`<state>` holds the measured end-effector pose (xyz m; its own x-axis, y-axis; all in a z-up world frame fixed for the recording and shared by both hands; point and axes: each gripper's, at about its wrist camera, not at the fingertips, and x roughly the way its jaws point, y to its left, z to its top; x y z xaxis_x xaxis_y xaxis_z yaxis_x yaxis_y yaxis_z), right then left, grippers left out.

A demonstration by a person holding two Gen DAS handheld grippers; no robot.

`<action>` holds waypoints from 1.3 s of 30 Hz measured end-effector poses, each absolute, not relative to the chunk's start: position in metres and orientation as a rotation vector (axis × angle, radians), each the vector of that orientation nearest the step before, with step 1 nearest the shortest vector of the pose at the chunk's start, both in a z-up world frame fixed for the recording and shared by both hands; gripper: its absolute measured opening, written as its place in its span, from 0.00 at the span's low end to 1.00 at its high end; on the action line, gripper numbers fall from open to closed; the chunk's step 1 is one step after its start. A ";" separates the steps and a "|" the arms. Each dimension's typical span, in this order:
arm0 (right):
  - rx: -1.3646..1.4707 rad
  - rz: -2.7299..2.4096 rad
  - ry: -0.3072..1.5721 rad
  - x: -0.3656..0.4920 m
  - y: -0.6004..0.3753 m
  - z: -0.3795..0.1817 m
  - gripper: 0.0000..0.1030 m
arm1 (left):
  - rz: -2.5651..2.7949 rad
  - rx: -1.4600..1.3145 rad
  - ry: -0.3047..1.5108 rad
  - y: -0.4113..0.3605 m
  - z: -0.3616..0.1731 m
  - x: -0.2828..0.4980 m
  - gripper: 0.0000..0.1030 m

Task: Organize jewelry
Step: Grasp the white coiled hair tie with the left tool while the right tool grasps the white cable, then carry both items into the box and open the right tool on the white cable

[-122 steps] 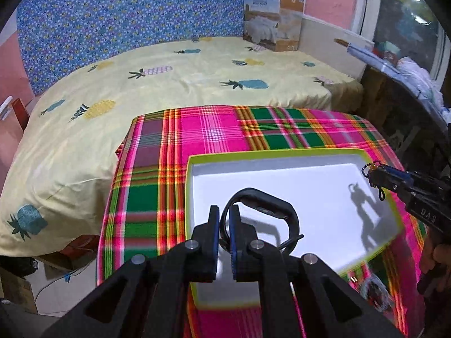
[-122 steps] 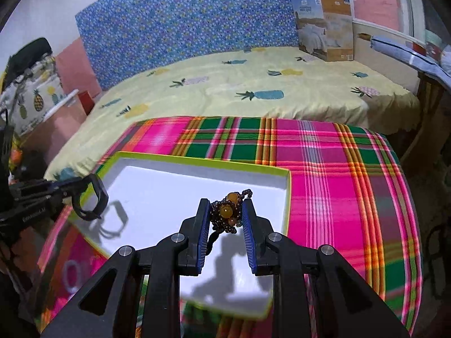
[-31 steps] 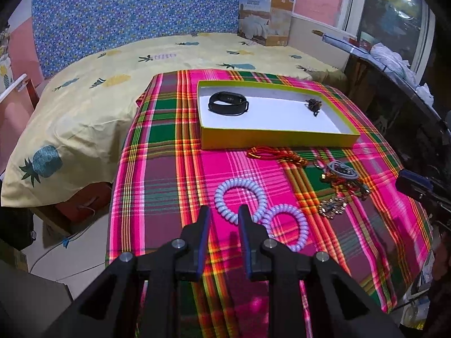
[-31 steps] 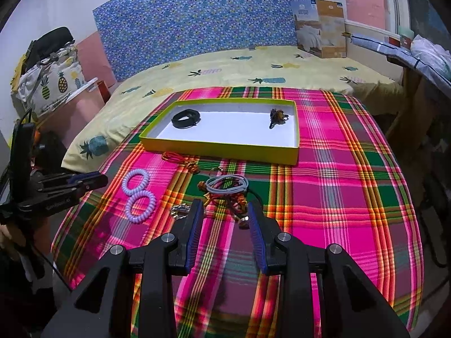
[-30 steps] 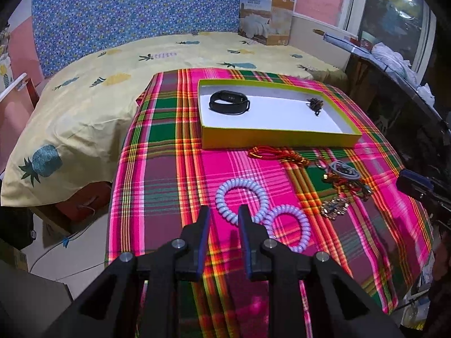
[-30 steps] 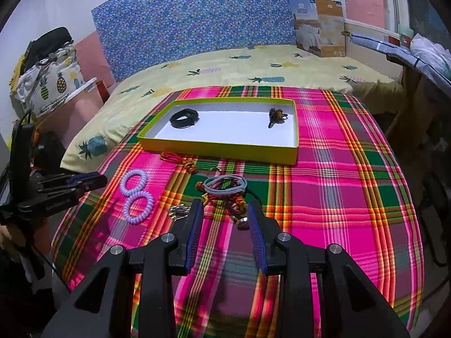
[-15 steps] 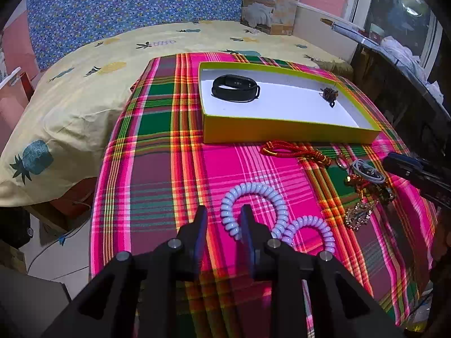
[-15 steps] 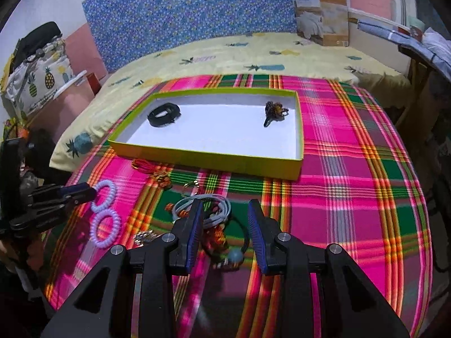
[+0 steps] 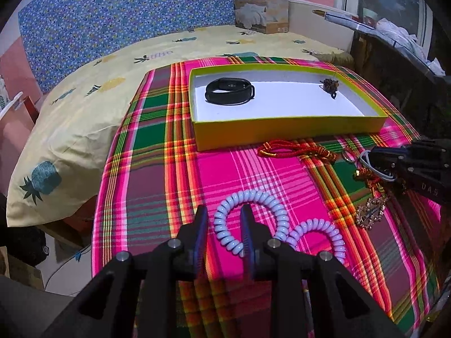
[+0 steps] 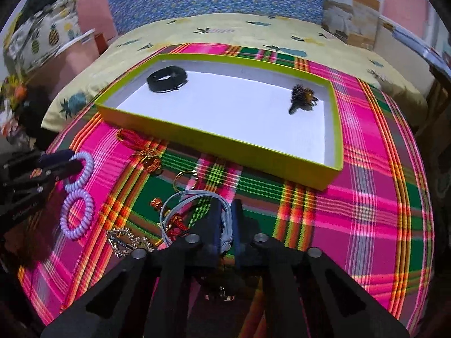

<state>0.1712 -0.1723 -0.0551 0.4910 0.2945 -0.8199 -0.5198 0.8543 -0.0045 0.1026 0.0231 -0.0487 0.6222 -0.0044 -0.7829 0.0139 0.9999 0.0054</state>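
On plaid cloth (image 9: 157,174), R jaws clamped on grey cords (image 10: 225,219), L jaws apart astride coil band (image 9: 248,217).

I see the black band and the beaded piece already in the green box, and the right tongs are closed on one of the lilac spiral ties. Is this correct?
Not quite. The right tongs are closed on the pale grey cord bracelet, not on a lilac spiral tie; the right wrist view shows it. The black band and beaded piece do lie in the green box.
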 end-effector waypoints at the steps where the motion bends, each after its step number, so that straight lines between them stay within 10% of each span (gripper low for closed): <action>1: -0.264 0.499 0.934 0.171 -0.173 -0.055 0.05 | -0.014 0.010 0.899 0.023 -0.049 0.103 0.21; 39: -0.064 0.497 0.728 0.109 -0.205 0.023 0.04 | -0.054 -0.074 0.761 0.027 0.018 0.056 0.09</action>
<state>0.1092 -0.2052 0.0230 0.6359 0.4127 -0.6521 -0.4565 0.8825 0.1132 0.0555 0.0273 0.0178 0.7230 -0.0760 -0.6866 0.0223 0.9960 -0.0868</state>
